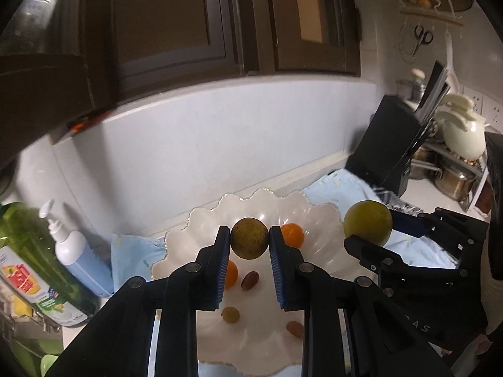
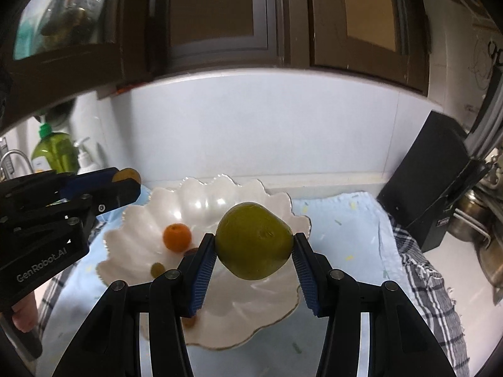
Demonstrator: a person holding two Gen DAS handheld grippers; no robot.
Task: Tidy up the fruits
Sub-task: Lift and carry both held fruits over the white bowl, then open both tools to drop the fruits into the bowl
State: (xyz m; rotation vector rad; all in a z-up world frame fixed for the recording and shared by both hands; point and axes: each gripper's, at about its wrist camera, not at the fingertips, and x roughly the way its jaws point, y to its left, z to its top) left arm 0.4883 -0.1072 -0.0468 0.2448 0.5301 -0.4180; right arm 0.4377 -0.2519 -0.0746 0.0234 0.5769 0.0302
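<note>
The left tool (image 1: pixel 250 238) is matte black plastic, with two angular fingers (image 1: pixel 217 264) lined by ribbed blue pads (image 1: pixel 278 270). Round silver screws (image 1: pixel 194 267) sit at its linkage joints. The right tool (image 2: pixel 254 242) has the same build: black links, blue ribbed pads (image 2: pixel 204 273), silver pivot screws (image 2: pixel 172 274). White lettering, "GenRobot.AI", runs along the left tool's black body in the right wrist view.

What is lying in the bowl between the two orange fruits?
In the left wrist view, only bare bowl floor shows between the oranges; the left gripper covers part.
</note>
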